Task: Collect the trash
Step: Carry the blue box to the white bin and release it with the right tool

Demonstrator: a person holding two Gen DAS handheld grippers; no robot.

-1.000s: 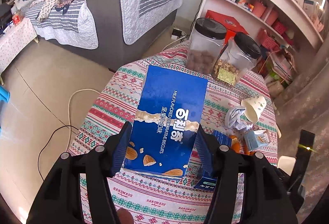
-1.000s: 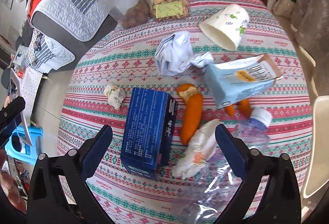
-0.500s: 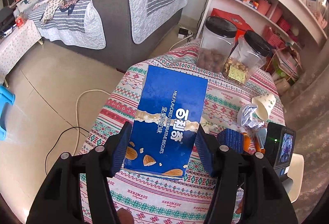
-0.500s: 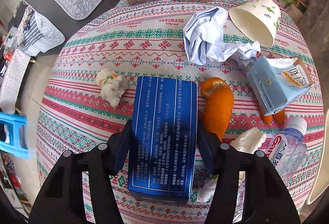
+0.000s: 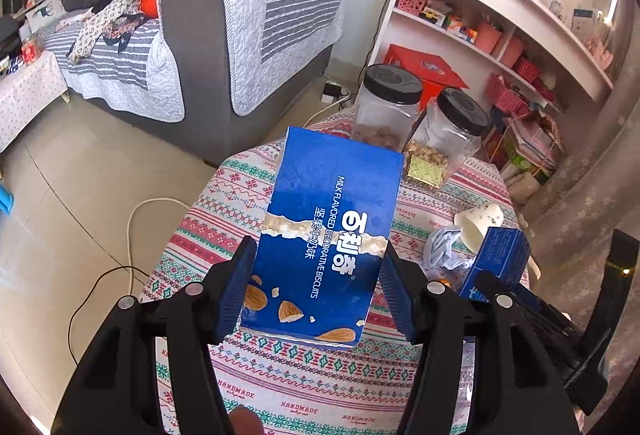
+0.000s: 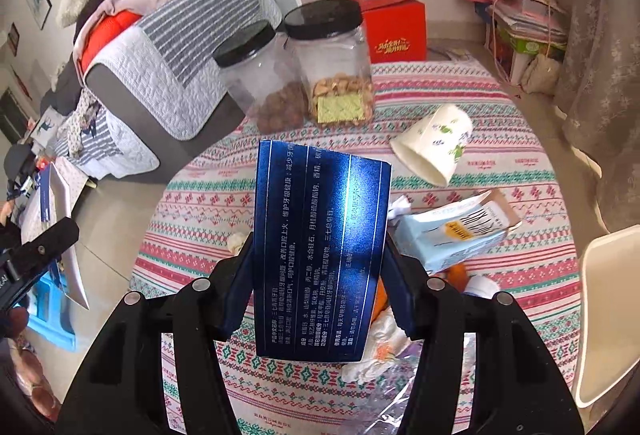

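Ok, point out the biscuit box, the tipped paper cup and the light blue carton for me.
Biscuit box (image 5: 320, 235): left wrist view, middle of its printed face.
Paper cup (image 6: 434, 149): right wrist view, its side wall.
Light blue carton (image 6: 448, 235): right wrist view, its upper side panel.

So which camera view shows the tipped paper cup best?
The right wrist view. There the paper cup lies on its side on the tablecloth, fully visible, with its open mouth and leaf print clear. In the left wrist view the same cup is small, near the right edge, partly hidden behind the dark blue box.
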